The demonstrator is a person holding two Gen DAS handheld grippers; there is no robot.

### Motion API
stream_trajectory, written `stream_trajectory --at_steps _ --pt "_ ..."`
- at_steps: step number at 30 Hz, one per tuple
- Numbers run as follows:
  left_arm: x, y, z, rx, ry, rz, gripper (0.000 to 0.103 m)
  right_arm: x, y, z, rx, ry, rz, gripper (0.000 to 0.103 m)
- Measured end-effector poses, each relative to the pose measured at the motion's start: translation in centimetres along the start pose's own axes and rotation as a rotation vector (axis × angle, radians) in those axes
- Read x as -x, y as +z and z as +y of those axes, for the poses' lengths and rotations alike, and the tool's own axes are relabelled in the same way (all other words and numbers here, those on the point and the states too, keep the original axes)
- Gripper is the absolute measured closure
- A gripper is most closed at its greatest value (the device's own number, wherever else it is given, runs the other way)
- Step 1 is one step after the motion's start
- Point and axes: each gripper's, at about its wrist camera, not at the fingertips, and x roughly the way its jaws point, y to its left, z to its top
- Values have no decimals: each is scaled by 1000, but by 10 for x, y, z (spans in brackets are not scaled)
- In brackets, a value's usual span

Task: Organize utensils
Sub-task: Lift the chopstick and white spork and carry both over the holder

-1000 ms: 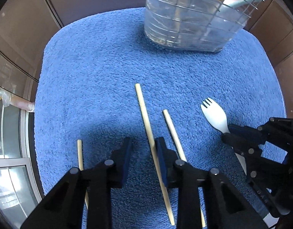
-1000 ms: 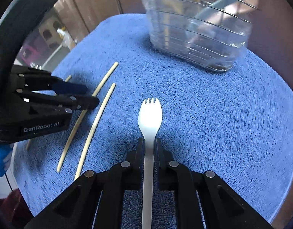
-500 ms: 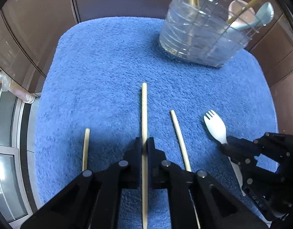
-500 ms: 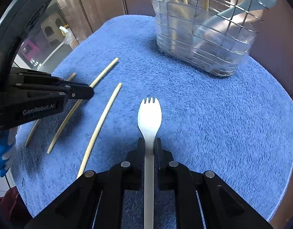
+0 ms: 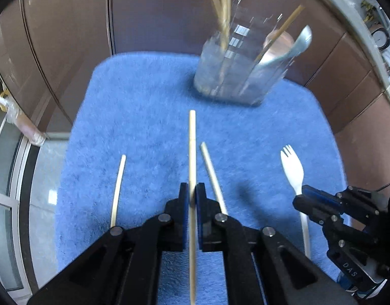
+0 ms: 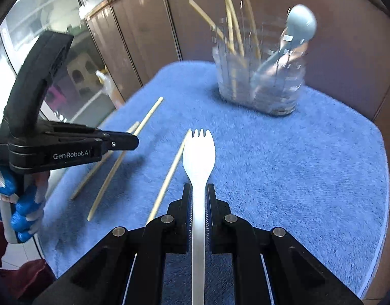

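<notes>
My left gripper (image 5: 192,194) is shut on a wooden chopstick (image 5: 192,147) and holds it above the blue mat, pointing forward. My right gripper (image 6: 198,193) is shut on a white spork (image 6: 198,150) by its handle, lifted off the mat. The spork (image 5: 292,167) and right gripper (image 5: 329,208) show at the right of the left wrist view. The left gripper (image 6: 128,141) with its chopstick (image 6: 150,113) shows at the left of the right wrist view. The clear wire utensil holder (image 5: 242,71) stands at the mat's far side with chopsticks and a spoon in it.
Two loose chopsticks (image 5: 117,190) (image 5: 212,178) lie on the blue mat (image 5: 144,106). Brown cabinet panels (image 5: 156,12) stand behind the mat. The holder also shows in the right wrist view (image 6: 261,76).
My left gripper closed on the chopstick and raised it. Both grippers lifted away from the mat with their utensils; the holder now appears farther off.
</notes>
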Motion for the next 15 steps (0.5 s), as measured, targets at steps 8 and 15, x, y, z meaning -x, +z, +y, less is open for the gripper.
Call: stream_trajectory --at_steps 8,15 --pt "69 33 -27 -16 -70 -242 98 63 31 0 -3 15 -243 94" --pt "108 83 -44 -11 -150 -442 98 102 85 -10 9 43 -492 93"
